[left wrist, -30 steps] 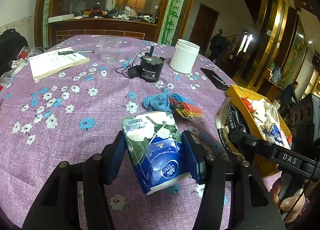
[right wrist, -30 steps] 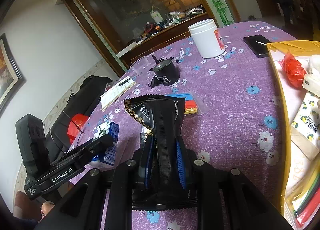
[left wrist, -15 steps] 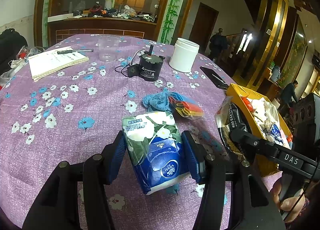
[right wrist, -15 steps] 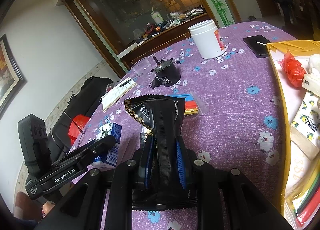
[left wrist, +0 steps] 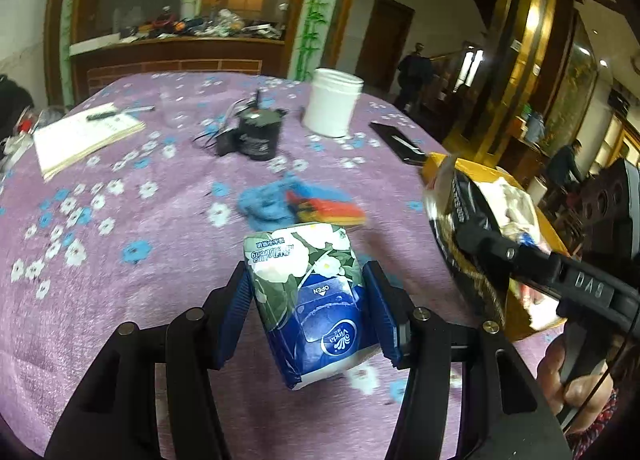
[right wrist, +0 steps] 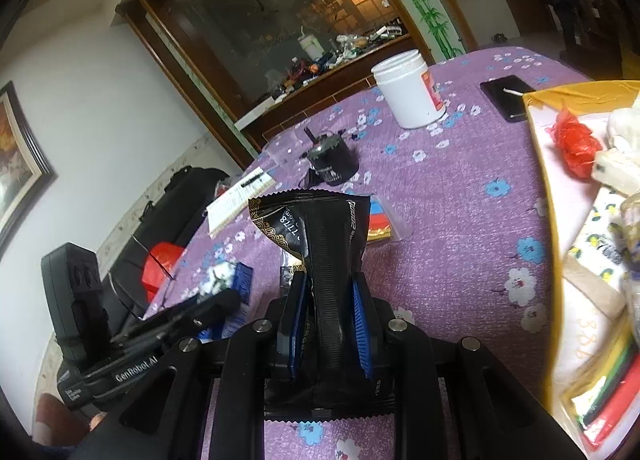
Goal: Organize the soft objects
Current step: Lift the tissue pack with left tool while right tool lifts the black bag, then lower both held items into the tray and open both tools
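Note:
My left gripper [left wrist: 308, 312] is shut on a blue and green floral tissue pack [left wrist: 312, 292], held just above the purple flowered tablecloth [left wrist: 140, 220]. My right gripper [right wrist: 326, 320] is shut on a black foil pouch [right wrist: 324, 244] that stands upright between the blue pads. The pouch also shows in the left wrist view [left wrist: 464, 236] at the right, in front of the yellow box [left wrist: 440, 164]. The yellow box [right wrist: 538, 148] holds several soft items, among them a red bag [right wrist: 576, 144]. A blue cloth [left wrist: 268, 200] and a colourful packet [left wrist: 324, 208] lie mid-table.
A white jar [left wrist: 332, 108], a black cylindrical device [left wrist: 260, 136] with wires, a black phone [left wrist: 396, 140], a notebook with a pen [left wrist: 84, 136] and a clear cup stand on the far half of the table. A black bag lies off the left edge.
The left gripper with the tissue pack has lifted and swung slightly, blurring the view. The right gripper with the pouch has risen a little. Both grips are unchanged.

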